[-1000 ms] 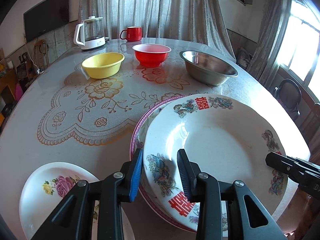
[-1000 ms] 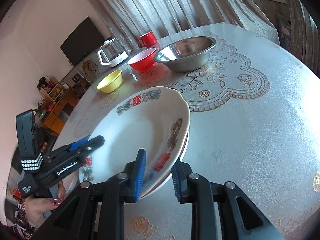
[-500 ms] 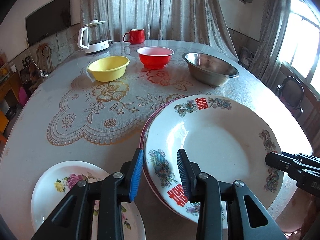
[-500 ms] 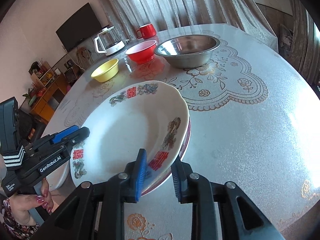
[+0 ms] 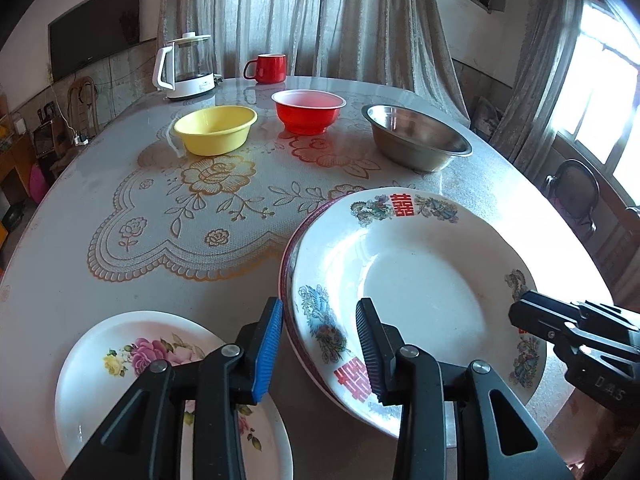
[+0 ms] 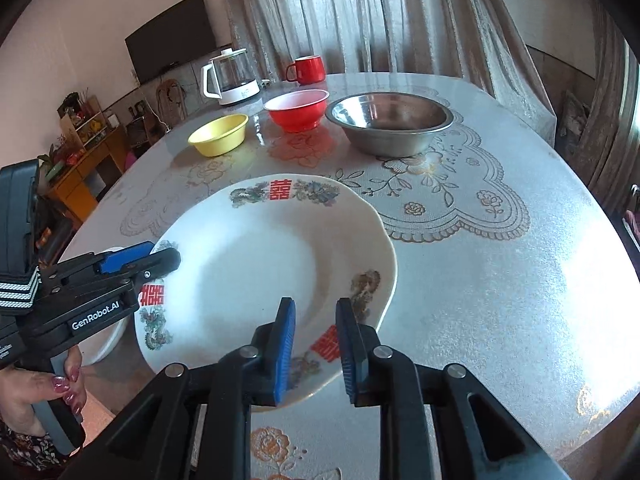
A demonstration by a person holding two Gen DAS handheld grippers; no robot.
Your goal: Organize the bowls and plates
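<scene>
A round table (image 5: 100, 264) with a flowery lace cloth fills a room with grey curtains and a bright window. At its far side sit a yellow bowl (image 5: 215, 129), a red bowl (image 5: 308, 111), a steel bowl (image 5: 416, 142), a kettle (image 5: 186, 67) and a red mug (image 5: 268, 68).

Right in front of both sets of fingers is the big plate (image 5: 412, 280) with red signs on its rim. It sits on top of a pink-rimmed plate (image 5: 289, 252), of which only an edge peeks out. The left gripper (image 5: 319, 344) has the near rim of these two plates between its fingers, and its jaws are opening, so the pads look to be apart from the rim. A flower plate (image 5: 132, 364) lies just beside the left finger, on its outer side.

The right gripper (image 6: 315, 350) has the big plate's rim between its fingers too. Its jaws are closing, and they seem to pinch the rim. From this side, the plate's near edge looks tipped up off the table.

The step looks like settling the big plate onto the stack. Next, the right fingers likely need to let the rim down gently and let go. Then the flower plate could go on top, lifted flat and set down softly so nothing slides or chips. The bowls are not stacked yet.
</scene>
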